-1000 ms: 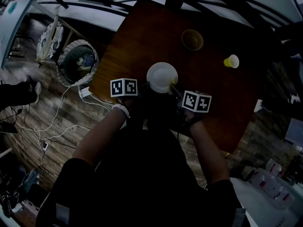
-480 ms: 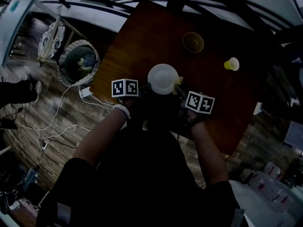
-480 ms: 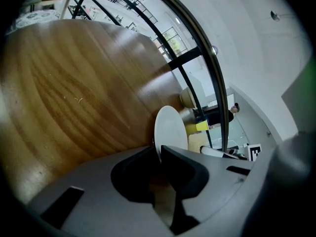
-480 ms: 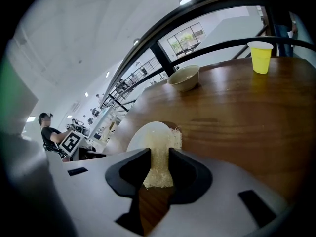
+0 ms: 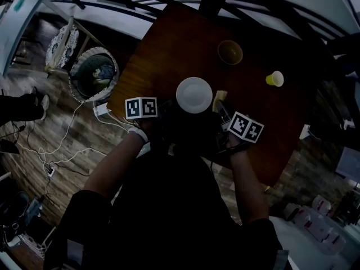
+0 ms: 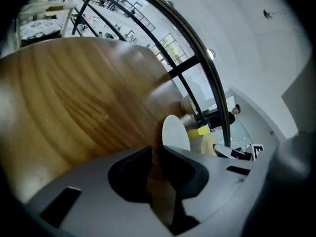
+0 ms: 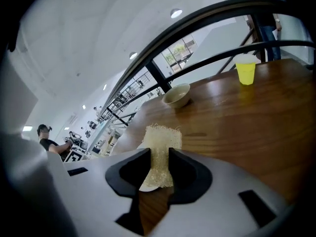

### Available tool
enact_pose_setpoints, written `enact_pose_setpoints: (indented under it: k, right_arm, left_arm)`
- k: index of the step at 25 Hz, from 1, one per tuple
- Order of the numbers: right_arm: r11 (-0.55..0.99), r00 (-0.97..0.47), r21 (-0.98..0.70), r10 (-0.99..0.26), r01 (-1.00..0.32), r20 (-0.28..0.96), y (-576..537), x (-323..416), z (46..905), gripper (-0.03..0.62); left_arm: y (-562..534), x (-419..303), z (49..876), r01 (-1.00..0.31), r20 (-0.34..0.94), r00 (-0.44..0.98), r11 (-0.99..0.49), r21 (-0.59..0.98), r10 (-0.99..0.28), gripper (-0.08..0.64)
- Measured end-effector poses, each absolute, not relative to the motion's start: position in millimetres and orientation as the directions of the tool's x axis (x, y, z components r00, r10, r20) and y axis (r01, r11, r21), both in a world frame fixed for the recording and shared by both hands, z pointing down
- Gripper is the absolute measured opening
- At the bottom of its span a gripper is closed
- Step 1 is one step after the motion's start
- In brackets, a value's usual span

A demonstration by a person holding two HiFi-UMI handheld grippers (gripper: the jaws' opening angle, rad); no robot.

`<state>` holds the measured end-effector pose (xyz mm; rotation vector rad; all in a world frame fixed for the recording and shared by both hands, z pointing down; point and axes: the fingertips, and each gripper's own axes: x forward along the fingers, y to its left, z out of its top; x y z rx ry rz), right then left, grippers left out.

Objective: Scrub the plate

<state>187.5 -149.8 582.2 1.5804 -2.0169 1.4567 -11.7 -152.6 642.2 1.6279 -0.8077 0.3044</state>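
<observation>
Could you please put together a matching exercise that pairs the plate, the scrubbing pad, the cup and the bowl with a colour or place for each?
Things:
1. plate
2. scrubbing pad
3. cup
4. bowl

Colour or place:
A. yellow
B. clamped in the right gripper
C. white
D. tan, at the far side of the table

Pairs: 1-C, 2-B, 3-A, 4-D.

No words, numbers or brand names can be read anywhere. The only marks are black and white square patterns. One marker cube (image 5: pixel 141 107) sits on the left gripper (image 6: pixel 156 153), at 9 o'clock from the plate (image 5: pixel 194 94). The other marker cube (image 5: pixel 246 127) sits on the right gripper (image 7: pixel 159 157), at 4 o'clock.
</observation>
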Motion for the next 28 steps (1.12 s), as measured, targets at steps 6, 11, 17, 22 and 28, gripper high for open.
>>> enact_pose_setpoints:
  k: [6,11,17,22,28]
  right_arm:
    - [0.043,-0.418,-0.538,-0.683,-0.842,0.599,-148.3,181.7,539.8,0.127]
    - [0.150,-0.431,-0.491,-0.729,-0.858,0.532,-131.3,171.6,488.9,0.126]
    - [0.311,-0.494,-0.436,-0.767,-0.845,0.410,-117.2,141.6,426.9,0.127]
    - [0.414,-0.567,-0.429,-0.754,-0.803,0.333,-103.2,106.8,399.6,0.126]
    - [0.483,-0.605,-0.385,-0.726,-0.787,0.327,-90.1,77.4,399.4,0.126]
  left_arm:
    - [-180.0,-59.3,590.8,-0.688,0.568,0.658,-0.087,0.721,-0.495,0.049]
    - [-198.1,-72.5,502.0,-0.792,0.479,0.600,-0.390,0.470,-0.640,0.049]
    - [-221.5,-93.3,442.2,-0.862,0.377,0.502,-0.487,0.142,-0.778,0.049]
    - [-221.3,-116.0,416.2,-0.896,0.319,0.426,-0.444,0.019,-0.846,0.049]
    - [-193.8,-99.6,399.1,-0.864,0.269,0.485,-0.503,0.003,-0.832,0.049]
